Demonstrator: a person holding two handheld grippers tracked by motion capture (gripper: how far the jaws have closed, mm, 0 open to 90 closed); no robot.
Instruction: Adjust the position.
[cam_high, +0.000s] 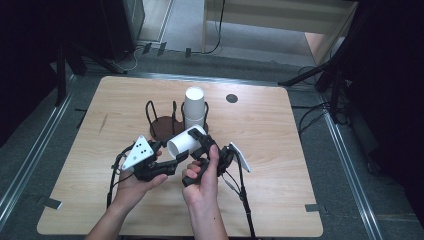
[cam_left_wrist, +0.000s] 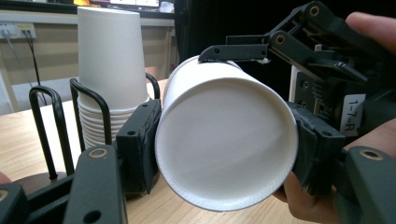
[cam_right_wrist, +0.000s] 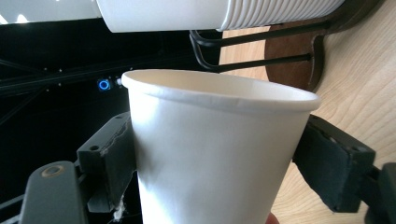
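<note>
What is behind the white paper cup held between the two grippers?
Behind the paper cup stands a stack of white cups, upside down in a black wire holder on the wooden table. The stack's lowest rims and the holder's base are partly hidden.

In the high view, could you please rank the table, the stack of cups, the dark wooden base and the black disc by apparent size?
1. Table
2. Stack of cups
3. Dark wooden base, partly hidden, so close to the stack
4. Black disc

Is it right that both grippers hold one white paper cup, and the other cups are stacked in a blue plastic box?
Not quite. Both grippers, left and right, do hold the white paper cup, but the high view shows the stacked cups in a black wire holder, not a box.
</note>
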